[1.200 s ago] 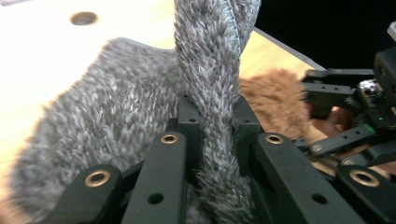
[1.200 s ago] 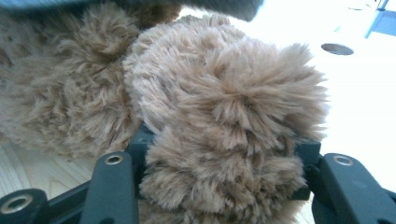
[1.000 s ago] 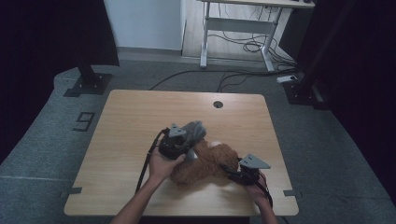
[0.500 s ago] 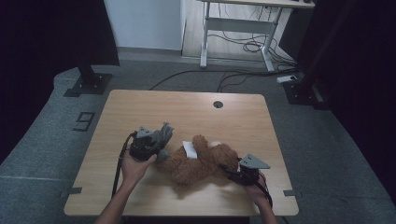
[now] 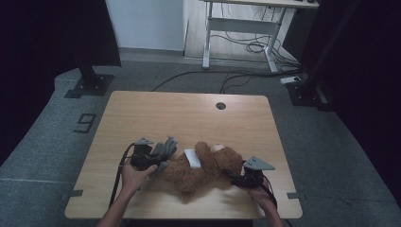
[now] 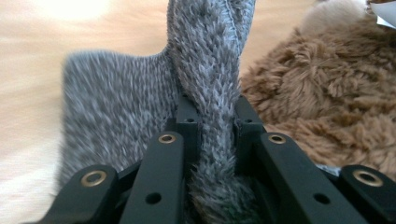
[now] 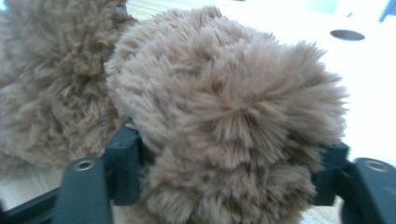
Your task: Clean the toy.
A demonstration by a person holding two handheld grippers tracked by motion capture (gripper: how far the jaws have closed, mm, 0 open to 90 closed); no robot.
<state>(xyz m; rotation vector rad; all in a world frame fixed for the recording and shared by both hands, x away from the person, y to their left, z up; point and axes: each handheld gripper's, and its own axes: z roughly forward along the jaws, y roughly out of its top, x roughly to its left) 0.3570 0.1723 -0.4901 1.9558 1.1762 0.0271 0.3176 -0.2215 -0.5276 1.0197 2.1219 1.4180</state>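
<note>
A brown teddy bear (image 5: 198, 168) lies on the wooden table (image 5: 189, 113) near the front edge, a white tag (image 5: 190, 157) on its body. My left gripper (image 5: 157, 157) sits just left of the bear, shut on a fold of a grey knitted garment (image 5: 166, 145). In the left gripper view the grey knit (image 6: 116, 102) runs up between the jaws of the left gripper (image 6: 212, 109), with the bear's fur (image 6: 317, 93) to the right. My right gripper (image 5: 231, 176) is at the bear's right end. Its jaws have just been opening, and a fluffy brown part of the bear (image 7: 224, 93) sits between the jaws of the right gripper (image 7: 229, 149).
A round cable hole (image 5: 221, 105) lies near the table's far edge. Beyond the table stand a white desk frame (image 5: 236, 28), floor cables (image 5: 246, 47) and two dark stand bases (image 5: 90, 85). A "9" mark (image 5: 85, 123) is on the floor at the left.
My left gripper has moved left and down toward the table with the grey garment, away from the bear's body. The right hand has stayed where it was.
</note>
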